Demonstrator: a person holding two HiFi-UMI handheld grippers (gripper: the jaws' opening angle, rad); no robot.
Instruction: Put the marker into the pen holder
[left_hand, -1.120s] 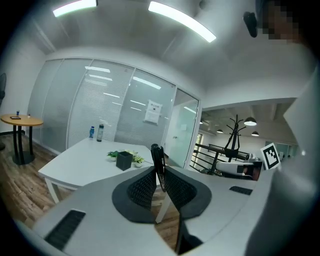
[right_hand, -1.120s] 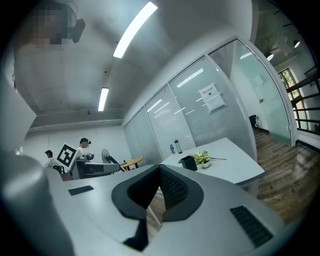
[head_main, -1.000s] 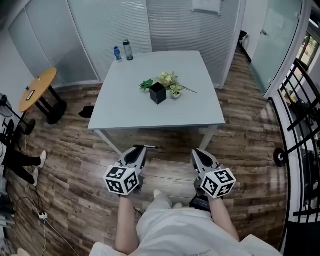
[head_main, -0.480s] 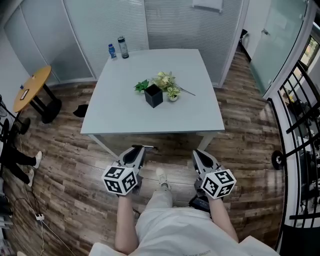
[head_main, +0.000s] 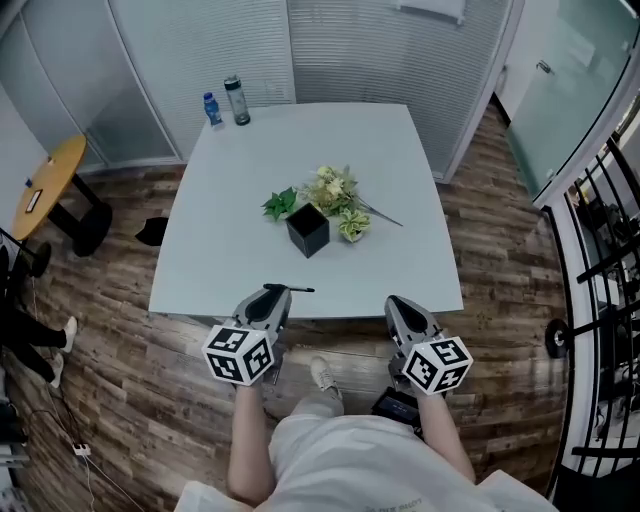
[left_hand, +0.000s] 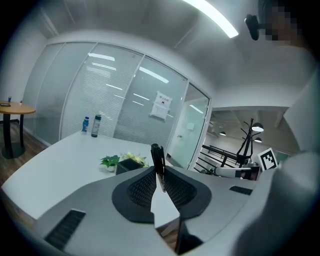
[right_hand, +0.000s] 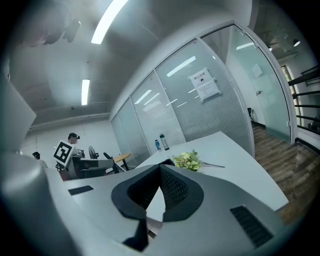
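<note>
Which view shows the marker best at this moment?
The left gripper view: the marker is close and clear, pinched between the jaw tips of the left gripper. The head view shows it only as a thin dark sliver. The right gripper view does not show it.

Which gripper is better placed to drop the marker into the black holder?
Left. The left gripper has the marker clamped in its jaws; the right gripper is shut and empty. The holder stands ahead on the table.

Black marker; black pen holder; pale grey table; green-cream flowers; brown wood-grain floor.
</note>
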